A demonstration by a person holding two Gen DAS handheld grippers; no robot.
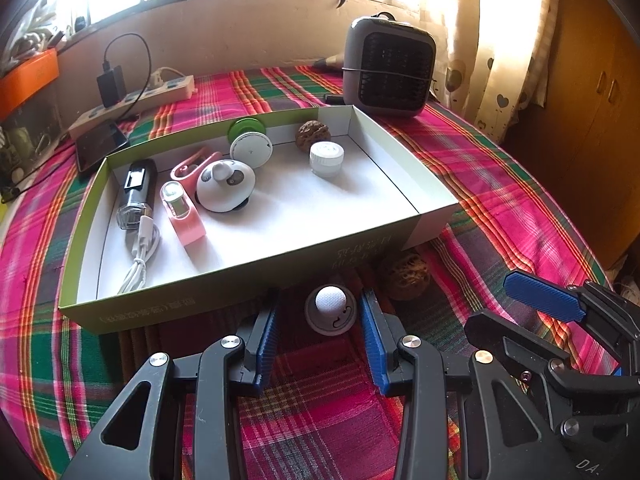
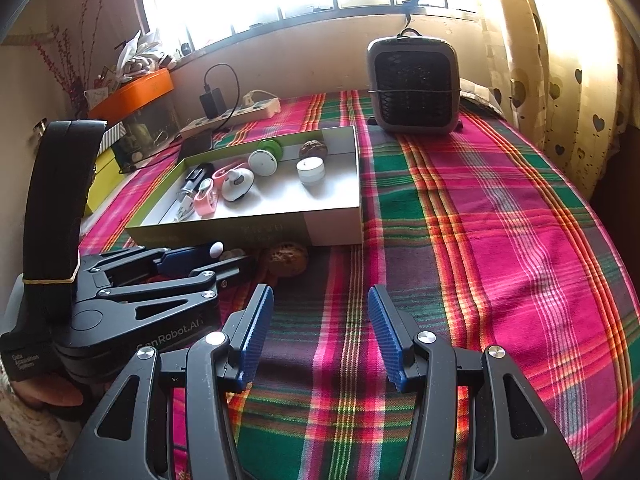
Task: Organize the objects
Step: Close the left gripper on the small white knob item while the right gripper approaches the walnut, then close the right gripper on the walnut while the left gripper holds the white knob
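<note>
A: Left tongs (image 1: 318, 332) stand wide either side of the knob (image 1: 330, 310), pads not pressing. It lies on the plaid cloth (image 1: 320, 408) just before the box (image 1: 224, 280) wall, a walnut (image 1: 405, 275) to its right.

B: Handling?

A: Looks light, hard, maybe slick; judge the round base rim the best hold, not the white dome.

B: Right tongs (image 2: 316, 330)?

A: Open, empty, over bare cloth well apart from the box.

B: Room?

A: Box wall close ahead, so lift before crossing; free floor in the box's right half, near the cap (image 1: 326, 158)
</note>
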